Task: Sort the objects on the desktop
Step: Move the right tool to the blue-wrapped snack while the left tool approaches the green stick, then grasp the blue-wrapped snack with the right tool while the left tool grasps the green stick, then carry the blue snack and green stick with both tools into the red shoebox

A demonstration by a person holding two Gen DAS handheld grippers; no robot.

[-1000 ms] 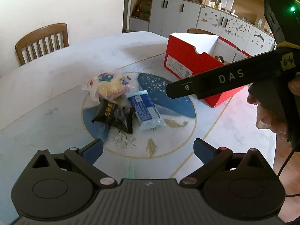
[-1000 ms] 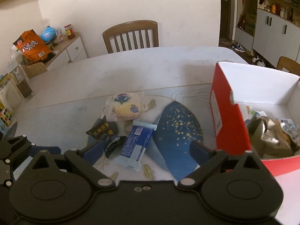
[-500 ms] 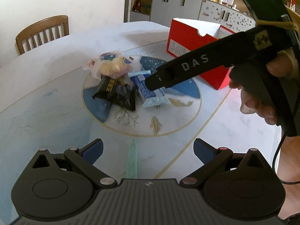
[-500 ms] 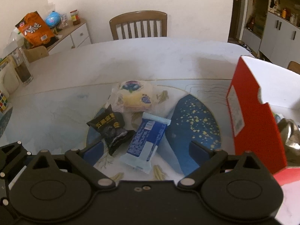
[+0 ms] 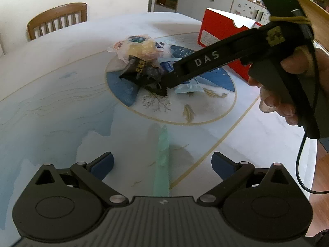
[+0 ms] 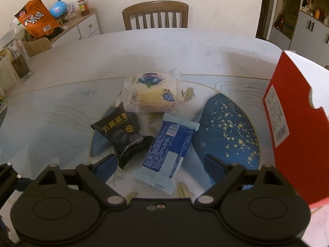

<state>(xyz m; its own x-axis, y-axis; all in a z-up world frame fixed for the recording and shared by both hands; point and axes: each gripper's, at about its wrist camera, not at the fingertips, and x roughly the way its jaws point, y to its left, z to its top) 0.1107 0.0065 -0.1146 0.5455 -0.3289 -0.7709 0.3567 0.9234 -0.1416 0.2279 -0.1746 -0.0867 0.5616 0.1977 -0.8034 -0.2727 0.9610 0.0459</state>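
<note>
- Blue packet (image 6: 167, 144) lies flat on the round table (image 6: 61, 111), just left of the red box (image 6: 292, 123) and right beside the black packet (image 6: 121, 131); the two touch or nearly touch at their near corners.
- Right gripper (image 6: 158, 164) points steeply down over the blue packet, its near end lying between the two blue pads; the jaws stand wide and have just been closing a little, and the pads do not press on anything.
- In the left wrist view, the right gripper's long black finger (image 5: 205, 63), marked "DAS", reaches from the box side across the packets, its tip over the black packet; a hand (image 5: 283, 94) grips the handle, with a cable trailing below it.
- Left gripper (image 5: 162, 164) hangs over bare table, well apart from the box and nearer the camera than the packets; its jaws are spread wide with nothing between them.
- A clear-wrapped cake (image 6: 154, 94) with a blueberry print sits behind both packets, farther from the grippers, left of the box.
- The box is open at the top, its red wall close against the right gripper's right side.
- Beyond the box's far-left side, a wooden chair (image 6: 155, 14) stands at the table's far edge.
- An orange bag (image 6: 37, 18) sits on a side cabinet, far left of the box.
</note>
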